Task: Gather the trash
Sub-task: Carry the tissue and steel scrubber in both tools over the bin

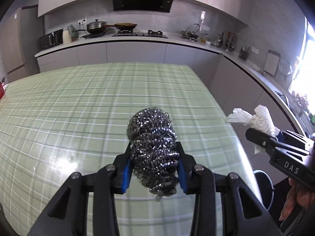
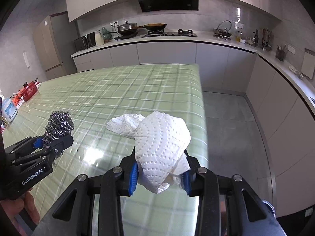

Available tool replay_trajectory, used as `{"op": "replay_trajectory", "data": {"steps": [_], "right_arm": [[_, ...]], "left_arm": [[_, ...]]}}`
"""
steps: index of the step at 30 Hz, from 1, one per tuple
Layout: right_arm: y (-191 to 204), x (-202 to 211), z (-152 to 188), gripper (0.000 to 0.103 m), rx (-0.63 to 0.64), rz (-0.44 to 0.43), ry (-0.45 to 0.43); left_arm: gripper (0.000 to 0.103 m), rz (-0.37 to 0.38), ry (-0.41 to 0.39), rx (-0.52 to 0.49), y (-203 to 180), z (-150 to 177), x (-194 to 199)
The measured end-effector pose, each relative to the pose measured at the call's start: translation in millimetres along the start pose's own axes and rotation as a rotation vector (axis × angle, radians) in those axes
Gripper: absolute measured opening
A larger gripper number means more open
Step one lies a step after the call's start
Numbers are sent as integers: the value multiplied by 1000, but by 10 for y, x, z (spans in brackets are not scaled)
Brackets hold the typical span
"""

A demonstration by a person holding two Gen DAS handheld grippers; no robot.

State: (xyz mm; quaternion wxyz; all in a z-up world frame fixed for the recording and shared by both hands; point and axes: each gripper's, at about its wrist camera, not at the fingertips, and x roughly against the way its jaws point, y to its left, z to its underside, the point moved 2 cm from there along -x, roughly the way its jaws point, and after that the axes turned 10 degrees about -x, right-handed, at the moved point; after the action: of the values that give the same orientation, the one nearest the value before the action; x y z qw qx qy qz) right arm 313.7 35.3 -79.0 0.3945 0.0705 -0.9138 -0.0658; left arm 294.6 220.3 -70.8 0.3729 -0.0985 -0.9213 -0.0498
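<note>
A ball of steel wool (image 1: 152, 149) hangs above the green plaid tablecloth (image 1: 78, 108), clamped between the blue pads of my left gripper (image 1: 155, 167), which is shut on it. The same steel wool (image 2: 59, 123) and left gripper (image 2: 53, 143) show at the left of the right wrist view. A crumpled white paper towel (image 2: 161, 145) is held above the table's right edge by my right gripper (image 2: 159, 175), shut on it. From the left wrist view the paper towel (image 1: 254, 118) and right gripper (image 1: 275, 139) sit at the far right.
A red pot (image 2: 29, 90) and a white jug (image 2: 8, 111) stand at the table's left end. A round bin rim (image 1: 265, 188) shows below the table's right edge. Kitchen counters with pans and a stove (image 2: 169, 33) run along the back and right walls.
</note>
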Motion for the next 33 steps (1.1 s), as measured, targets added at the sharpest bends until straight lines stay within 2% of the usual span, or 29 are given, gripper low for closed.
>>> {"op": "replay_trajectory", "data": {"steps": [12, 23, 33], "right_arm": [[-682, 629, 334, 38, -55, 45, -17], [-1567, 1173, 575, 38, -111, 90, -46], [-2360, 1478, 867, 38, -169, 137, -41]], "left_arm": [[40, 65, -15, -72, -765, 85, 230], [40, 123, -33, -146, -1613, 136, 426], [40, 205, -4, -214, -2467, 280, 419]]}}
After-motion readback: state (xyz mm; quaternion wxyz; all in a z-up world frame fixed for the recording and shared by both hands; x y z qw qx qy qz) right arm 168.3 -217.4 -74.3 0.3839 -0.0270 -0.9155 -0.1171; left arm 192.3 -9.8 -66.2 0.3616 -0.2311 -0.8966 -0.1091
